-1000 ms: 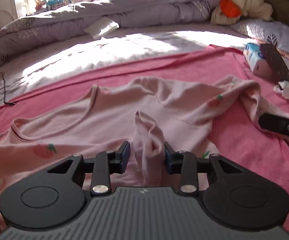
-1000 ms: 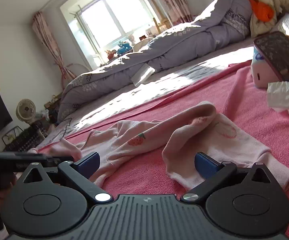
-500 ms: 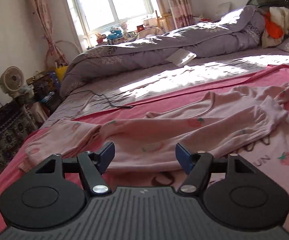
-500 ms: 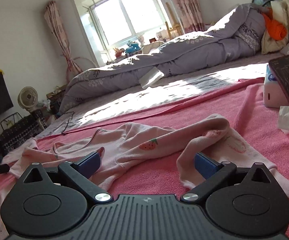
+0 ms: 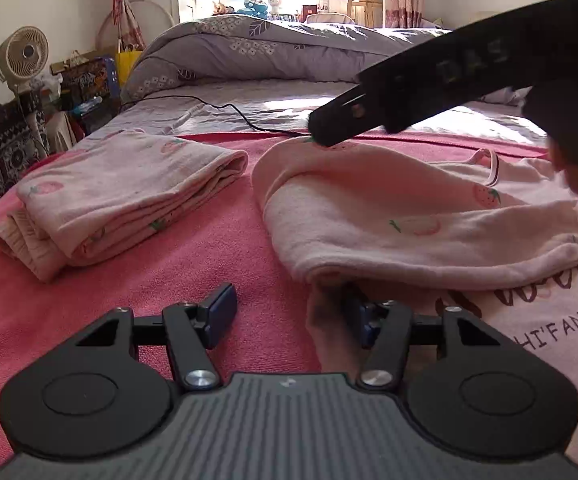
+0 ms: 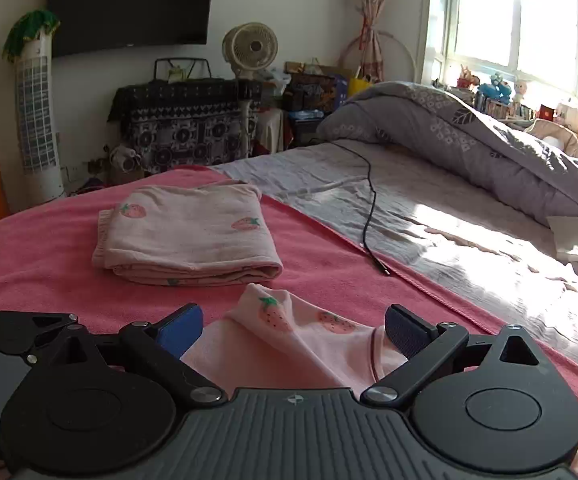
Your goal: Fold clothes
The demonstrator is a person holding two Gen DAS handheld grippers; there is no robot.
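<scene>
Pink towelling is covering the near half of a bed, and a pale pink strawberry-print top is lying on this pink blanket, partly folded, with one side already turned over onto the printed front. It is sitting just beside a folded garment of the same print, likely a finished piece set aside to leave working room. The left gripper is sitting low at the top's near edge; its jaws are closing from a middling gap, one pad over bare blanket and the other tucked against or under the hem, though nothing looks pinched yet. That placement suggests it is going for the hem to make the next fold. The right gripper is hovering above the far corner of the top, its jaws standing wide with loose cloth lying beneath and between them but not pressed, probably ready to hold or lift that corner. In the left view its dark body is reaching in from the right, and part of the person's hand is showing at that edge. Beyond the blanket a grey sheet is catching bright sun, with a black cable trailing across it and a grey flowered duvet heaped under the window. A round fan, a wall television and cluttered shelves are standing at the bed's foot.
</scene>
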